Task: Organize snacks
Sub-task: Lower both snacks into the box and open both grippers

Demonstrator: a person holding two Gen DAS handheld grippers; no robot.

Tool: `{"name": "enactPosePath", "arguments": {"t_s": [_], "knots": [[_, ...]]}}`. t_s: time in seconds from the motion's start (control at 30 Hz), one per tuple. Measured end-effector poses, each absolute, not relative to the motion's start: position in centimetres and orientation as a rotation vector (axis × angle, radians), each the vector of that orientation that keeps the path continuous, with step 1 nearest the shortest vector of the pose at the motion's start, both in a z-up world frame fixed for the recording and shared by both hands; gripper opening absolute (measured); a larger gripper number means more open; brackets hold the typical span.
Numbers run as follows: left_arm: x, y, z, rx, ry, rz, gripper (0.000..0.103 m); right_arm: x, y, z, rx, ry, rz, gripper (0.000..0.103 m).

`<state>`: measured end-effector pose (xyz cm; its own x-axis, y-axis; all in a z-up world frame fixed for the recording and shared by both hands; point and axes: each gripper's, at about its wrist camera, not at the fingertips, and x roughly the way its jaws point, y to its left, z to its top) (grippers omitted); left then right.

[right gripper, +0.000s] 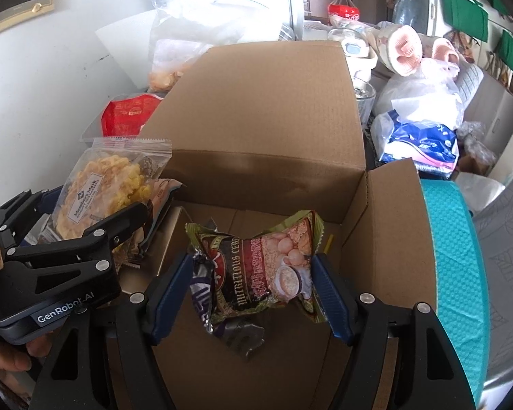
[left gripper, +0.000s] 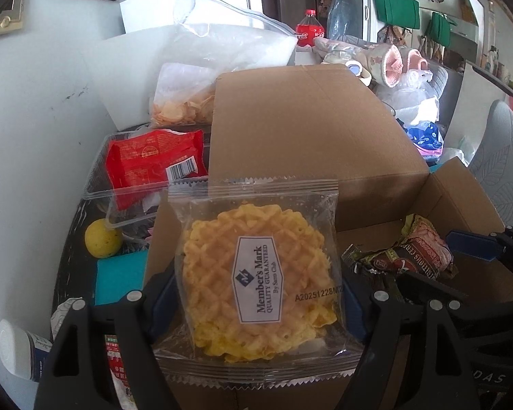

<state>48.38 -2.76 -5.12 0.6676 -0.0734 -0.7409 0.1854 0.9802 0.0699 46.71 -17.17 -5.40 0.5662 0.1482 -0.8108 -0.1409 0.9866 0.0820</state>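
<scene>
My left gripper (left gripper: 256, 294) is shut on a clear Member's Mark packet of yellow waffle crisps (left gripper: 256, 273) and holds it upright over the left edge of the open cardboard box (left gripper: 318, 136). The packet also shows in the right wrist view (right gripper: 102, 191). My right gripper (right gripper: 253, 283) is shut on a crumpled green and red cereal packet (right gripper: 266, 270) and holds it over the inside of the box (right gripper: 273, 109). That packet shows at the right in the left wrist view (left gripper: 410, 256).
A clear tray with a red snack packet (left gripper: 154, 164) stands left of the box, with a zip bag of chips (left gripper: 184, 102) behind it. A lemon (left gripper: 102, 239) and a teal sponge (left gripper: 119, 273) lie at the left. A cola bottle (right gripper: 342, 7) and plastic bags (right gripper: 417, 136) are at the back right.
</scene>
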Motion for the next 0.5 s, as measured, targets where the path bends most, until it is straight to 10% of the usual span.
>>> {"name": "enactPosePath", "arguments": {"t_s": [0.5], "knots": [[47.7,-2.1,-4.0,0.105,0.806,-0.136,0.081,45.7,-17.2,-4.1,-0.029,0.904,0.130,0.088]]}}
